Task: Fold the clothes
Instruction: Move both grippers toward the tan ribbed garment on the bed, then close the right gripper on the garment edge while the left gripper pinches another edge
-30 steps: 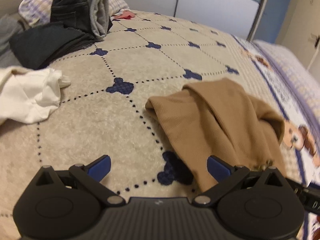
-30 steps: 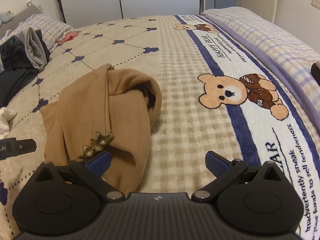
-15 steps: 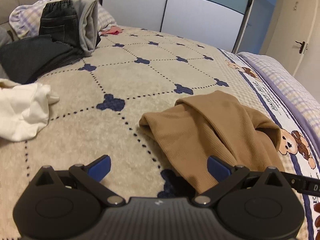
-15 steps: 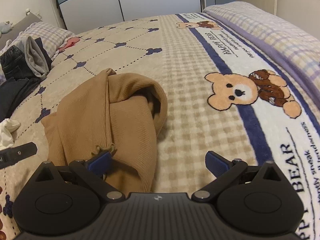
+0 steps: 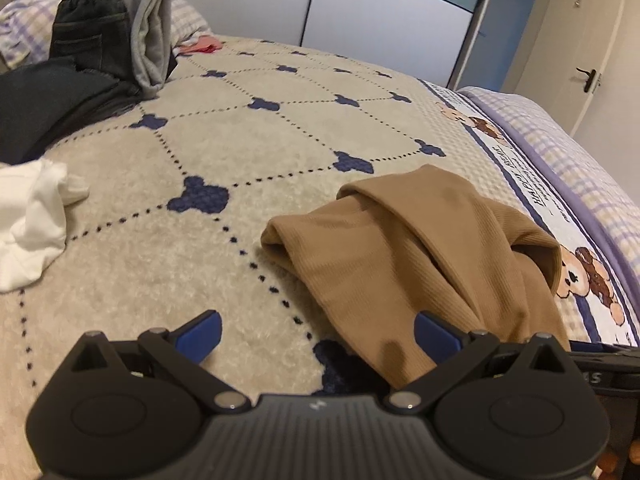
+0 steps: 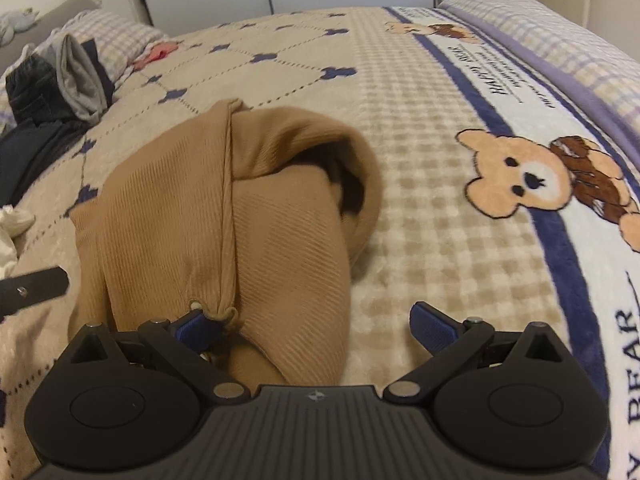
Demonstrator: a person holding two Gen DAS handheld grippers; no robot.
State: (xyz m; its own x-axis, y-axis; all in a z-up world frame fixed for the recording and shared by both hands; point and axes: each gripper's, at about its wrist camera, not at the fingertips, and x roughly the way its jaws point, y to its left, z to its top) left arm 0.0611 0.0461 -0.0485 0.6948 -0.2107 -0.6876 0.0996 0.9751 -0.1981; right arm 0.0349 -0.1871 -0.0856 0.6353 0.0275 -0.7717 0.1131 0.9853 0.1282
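Note:
A tan ribbed garment [image 5: 404, 256] lies bunched on the bed blanket, also in the right wrist view as the tan garment [image 6: 224, 208]. My left gripper [image 5: 318, 338] is open at its near left edge, the cloth's corner reaching between the blue pads. My right gripper [image 6: 316, 326] is open over the garment's near end; cloth lies between its fingers and a bunched, frilly bit touches the left pad [image 6: 196, 326]. A sliver of the left gripper [image 6: 32, 288] shows at the left edge.
A white garment [image 5: 32, 220] lies at the left. Dark clothes and folded jeans with a grey piece [image 5: 112, 40] are piled by the pillow. A red item [image 5: 200, 45] lies farther back. Wardrobe doors [image 5: 360, 12] stand behind the bed; a bear print [image 6: 532, 172] runs along the blanket's right.
Both grippers have moved in closer over the tan garment, and both views have tilted up slightly. The right gripper's left pad now sits against the garment's bunched frilly bit. Jaws stay open.

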